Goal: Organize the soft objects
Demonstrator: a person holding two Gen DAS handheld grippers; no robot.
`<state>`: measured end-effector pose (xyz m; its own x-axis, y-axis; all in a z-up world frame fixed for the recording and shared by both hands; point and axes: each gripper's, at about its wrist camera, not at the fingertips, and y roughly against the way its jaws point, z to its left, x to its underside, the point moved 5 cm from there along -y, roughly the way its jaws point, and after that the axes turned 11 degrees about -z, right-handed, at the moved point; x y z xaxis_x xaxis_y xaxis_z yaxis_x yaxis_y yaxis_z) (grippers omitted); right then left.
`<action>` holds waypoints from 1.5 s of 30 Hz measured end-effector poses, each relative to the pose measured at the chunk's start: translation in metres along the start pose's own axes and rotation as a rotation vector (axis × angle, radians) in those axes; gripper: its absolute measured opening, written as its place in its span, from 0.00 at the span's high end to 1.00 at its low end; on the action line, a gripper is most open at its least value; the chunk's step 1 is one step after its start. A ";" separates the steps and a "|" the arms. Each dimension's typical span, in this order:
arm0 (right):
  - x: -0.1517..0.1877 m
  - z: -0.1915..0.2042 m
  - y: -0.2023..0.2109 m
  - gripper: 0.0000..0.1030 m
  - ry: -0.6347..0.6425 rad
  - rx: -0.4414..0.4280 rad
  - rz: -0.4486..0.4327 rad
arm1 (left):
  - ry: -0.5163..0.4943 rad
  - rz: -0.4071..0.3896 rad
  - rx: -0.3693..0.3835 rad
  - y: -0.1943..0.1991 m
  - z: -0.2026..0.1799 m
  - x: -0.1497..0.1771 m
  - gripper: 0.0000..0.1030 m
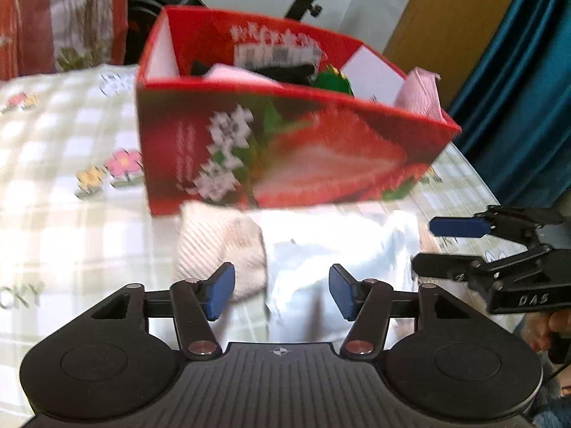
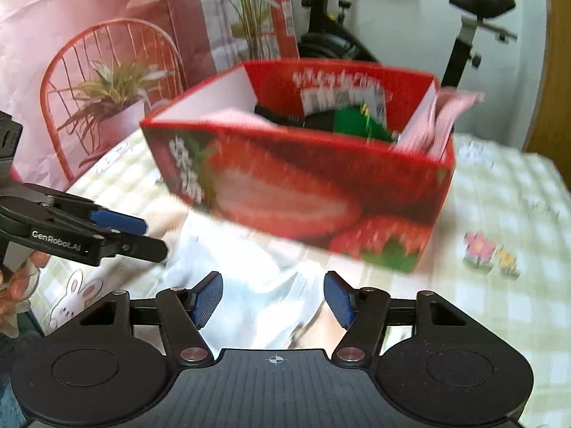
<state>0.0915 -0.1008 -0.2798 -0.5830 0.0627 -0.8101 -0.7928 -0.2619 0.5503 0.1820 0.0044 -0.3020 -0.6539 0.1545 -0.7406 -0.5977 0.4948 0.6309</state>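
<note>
A red strawberry-print box (image 1: 285, 149) stands on the checked tablecloth; it also shows in the right wrist view (image 2: 303, 192). Inside are pink cloth (image 1: 246, 75), black cloth (image 1: 289, 71) and a green item (image 1: 333, 82); a pink piece (image 1: 419, 98) hangs over its right corner. In front of the box lie a white cloth (image 1: 332, 249) and a beige ribbed cloth (image 1: 221, 249). My left gripper (image 1: 282, 292) is open and empty above them. My right gripper (image 2: 273, 301) is open and empty over the white cloth (image 2: 249, 278). Each gripper shows in the other's view: the right (image 1: 442, 246), the left (image 2: 150, 237).
The tablecloth (image 1: 64, 164) has flower and rabbit prints. Behind the table are a red wire chair (image 2: 107, 71) with a potted plant (image 2: 117, 107), an exercise bike (image 2: 464, 28), a teal curtain (image 1: 517, 89) and a wooden door (image 1: 446, 18).
</note>
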 end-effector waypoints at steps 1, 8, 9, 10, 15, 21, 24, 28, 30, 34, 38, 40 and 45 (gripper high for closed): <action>0.005 0.001 -0.002 0.43 -0.006 -0.004 0.010 | 0.000 0.009 0.003 -0.003 -0.001 0.004 0.41; 0.028 0.004 -0.008 0.44 -0.040 -0.020 0.071 | 0.019 0.043 0.003 -0.019 0.002 0.014 0.42; 0.030 0.003 -0.009 0.44 -0.048 -0.016 0.075 | 0.019 0.045 0.003 -0.021 0.002 0.014 0.42; 0.031 0.001 -0.010 0.44 -0.056 -0.014 0.079 | 0.019 0.046 0.003 -0.022 0.003 0.014 0.43; 0.034 -0.006 -0.015 0.43 -0.100 -0.013 0.080 | 0.022 0.049 0.003 -0.026 0.000 0.014 0.43; 0.031 -0.010 -0.026 0.42 -0.130 -0.012 0.061 | 0.051 0.070 0.048 -0.028 -0.008 0.020 0.48; 0.029 -0.013 -0.030 0.42 -0.145 -0.007 0.045 | 0.041 0.064 0.049 -0.028 -0.014 0.023 0.49; 0.025 -0.016 -0.034 0.46 -0.160 0.004 0.028 | 0.079 0.060 0.060 -0.024 -0.017 0.031 0.51; 0.023 -0.017 -0.035 0.51 -0.161 0.003 0.018 | 0.096 0.055 0.060 -0.022 -0.020 0.035 0.51; 0.025 -0.021 -0.032 0.55 -0.180 -0.012 -0.021 | 0.156 0.018 0.041 -0.016 -0.017 0.041 0.52; 0.038 -0.020 -0.032 0.54 -0.224 -0.021 -0.030 | 0.186 -0.007 0.027 -0.010 -0.012 0.046 0.55; 0.043 -0.017 -0.030 0.54 -0.206 -0.023 -0.051 | 0.178 -0.011 0.021 -0.009 -0.011 0.047 0.58; 0.046 -0.016 -0.028 0.55 -0.204 -0.020 -0.086 | 0.145 -0.027 0.014 -0.009 -0.013 0.048 0.59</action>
<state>0.0898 -0.1058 -0.3360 -0.5387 0.2789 -0.7950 -0.8388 -0.2656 0.4753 0.1497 -0.0038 -0.3406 -0.6982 0.0162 -0.7157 -0.6105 0.5087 0.6070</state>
